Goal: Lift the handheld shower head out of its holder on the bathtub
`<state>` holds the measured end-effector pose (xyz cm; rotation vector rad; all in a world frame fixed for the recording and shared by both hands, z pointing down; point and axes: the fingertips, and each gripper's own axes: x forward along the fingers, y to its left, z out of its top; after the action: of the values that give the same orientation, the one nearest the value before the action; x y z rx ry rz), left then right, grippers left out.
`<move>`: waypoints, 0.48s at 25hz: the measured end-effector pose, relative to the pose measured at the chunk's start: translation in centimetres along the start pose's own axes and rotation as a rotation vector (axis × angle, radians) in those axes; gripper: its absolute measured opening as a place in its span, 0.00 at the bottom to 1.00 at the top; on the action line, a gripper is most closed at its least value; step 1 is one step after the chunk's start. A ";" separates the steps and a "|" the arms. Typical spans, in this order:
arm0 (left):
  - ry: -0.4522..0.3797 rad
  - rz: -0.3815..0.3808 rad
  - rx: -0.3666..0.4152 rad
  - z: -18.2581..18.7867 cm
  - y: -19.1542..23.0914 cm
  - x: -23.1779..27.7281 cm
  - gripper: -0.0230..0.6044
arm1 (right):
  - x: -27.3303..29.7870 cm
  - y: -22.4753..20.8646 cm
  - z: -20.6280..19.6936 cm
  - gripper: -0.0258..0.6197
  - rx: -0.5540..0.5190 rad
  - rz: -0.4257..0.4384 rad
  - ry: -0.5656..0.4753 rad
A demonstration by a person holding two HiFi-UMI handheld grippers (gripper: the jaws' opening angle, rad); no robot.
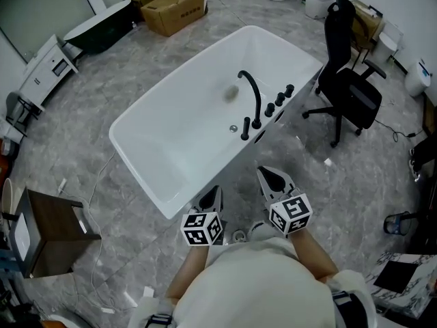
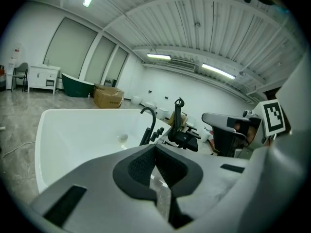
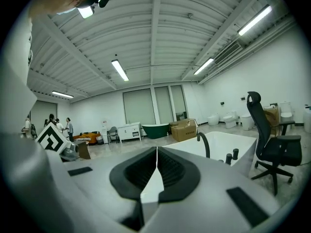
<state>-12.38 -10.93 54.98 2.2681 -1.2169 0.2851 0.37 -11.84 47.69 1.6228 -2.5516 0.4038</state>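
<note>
At the bottom centre of the head view, both hands reach out side by side in front of the person's body. Each carries a gripper with its marker cube nearest the camera. The left gripper [image 1: 214,192] points up the frame toward the bathtub's near rim, angled a little downward. Its jaws are closed together with nothing between them. The right gripper [image 1: 269,175] sits just beside it, to the right and slightly higher in the frame, its jaws likewise closed and empty. Both are short of the white bathtub [image 1: 184,121], which lies diagonally across the middle of the frame. The handheld shower head [image 1: 245,128], a short black upright stick, stands in its holder on the tub's right-hand rim. It is just beside the curved black faucet [image 1: 252,94] and a row of black knobs [image 1: 280,99]. Farther off, at the upper right, stands a black office chair [image 1: 348,80].
</note>
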 end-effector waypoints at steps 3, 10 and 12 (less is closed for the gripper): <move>0.014 -0.003 -0.005 -0.2 0.1 0.9 0.07 | 0.4 -0.8 -0.5 0.07 0.006 -0.007 0.014; 0.023 0.015 -0.010 1.0 0.5 4.6 0.07 | 3.8 -4.7 -0.4 0.07 -0.011 0.008 0.036; 0.019 0.026 -0.019 1.7 0.8 5.7 0.07 | 5.1 -5.7 0.3 0.07 -0.022 0.017 0.035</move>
<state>-9.93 -16.23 56.28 2.2304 -1.2345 0.3033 3.34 -18.69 49.54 1.5734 -2.5371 0.4008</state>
